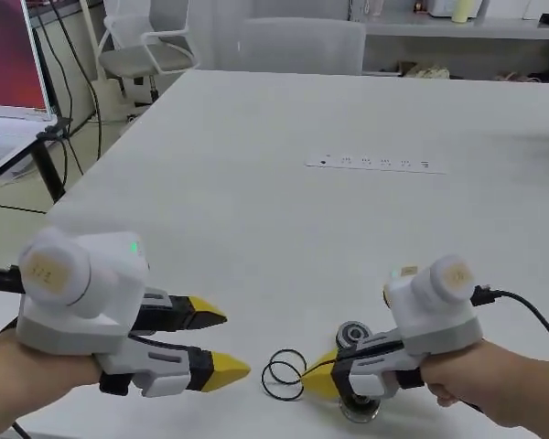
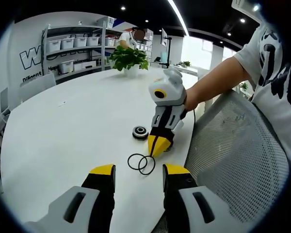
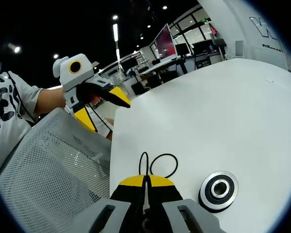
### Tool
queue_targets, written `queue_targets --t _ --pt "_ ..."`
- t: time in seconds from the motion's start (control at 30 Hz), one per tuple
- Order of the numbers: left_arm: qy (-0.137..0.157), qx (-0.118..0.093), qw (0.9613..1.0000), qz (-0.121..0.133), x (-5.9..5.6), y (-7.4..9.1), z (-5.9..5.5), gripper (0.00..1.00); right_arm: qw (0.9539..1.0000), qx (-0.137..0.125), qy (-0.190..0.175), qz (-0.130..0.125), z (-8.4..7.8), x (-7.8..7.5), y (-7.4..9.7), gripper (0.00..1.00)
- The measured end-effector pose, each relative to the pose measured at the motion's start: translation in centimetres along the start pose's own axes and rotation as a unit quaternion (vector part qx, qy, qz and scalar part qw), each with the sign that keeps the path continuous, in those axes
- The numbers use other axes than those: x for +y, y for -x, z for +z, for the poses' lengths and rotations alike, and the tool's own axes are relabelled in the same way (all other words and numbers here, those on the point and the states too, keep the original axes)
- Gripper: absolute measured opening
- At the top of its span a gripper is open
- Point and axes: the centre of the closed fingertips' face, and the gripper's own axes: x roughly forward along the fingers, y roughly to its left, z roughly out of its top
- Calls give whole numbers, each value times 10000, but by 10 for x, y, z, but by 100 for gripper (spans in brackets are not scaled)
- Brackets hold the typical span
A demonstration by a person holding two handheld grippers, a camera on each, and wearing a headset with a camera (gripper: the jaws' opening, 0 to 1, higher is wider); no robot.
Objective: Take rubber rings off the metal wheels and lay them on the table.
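The rubber rings are two thin black loops that overlap each other. They lie on the white table in the lower middle of the head view, so they seem to be already off their wheel. In the right gripper view the loops begin exactly at the yellow tips of the right gripper. Its jaws are pressed together with no gap, and they appear to pinch the edge of the loops. I judge that the gripper holds them low and flat like this in order to lay them down without letting them roll away.

Just to the right of these tips in the same view stands a metal wheel, apart from the loops, with a black ring around it. This one probably waits for its turn. In the head view a metal part is half hidden under the right gripper at the bottom edge. I cannot tell whether it is a second wheel.

The left gripper is at the lower left of the head view. Its jaws are apart and hold nothing. It points to the loops from near by, perhaps ready to help.
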Motion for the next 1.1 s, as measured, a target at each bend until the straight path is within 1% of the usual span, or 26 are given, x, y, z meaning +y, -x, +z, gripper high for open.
queue_targets --t 0.07,0.27,0.33,0.43,0.63,0.8,0.9,1.1 --pt "2 6 10000 -1 0 0 0 35 10000 6 16 -34 0 -2 0 0" --pt "2 26 10000 6 0 0 -1 35 9996 -53 110 -272 2 -10 0 0" --pt "2 30 10000 0 0 -1 -2 35 9995 -63 120 -298 3 -10 0 0" --pt "-7 42 10000 -3 0 -1 -1 35 9992 -75 124 -368 3 -12 0 4" --pt "-34 60 10000 -11 0 -2 -1 35 9989 -82 221 -406 4 -13 1 8" --pt "-50 71 10000 -25 -1 -3 1 36 9984 -267 271 -424 14 -12 6 11" --pt "-57 59 10000 -29 0 -4 3 36 9980 -404 229 -433 20 -13 10 13" --pt "-77 59 9999 -31 1 -7 4 36 9970 -546 239 -500 26 -15 19 15"
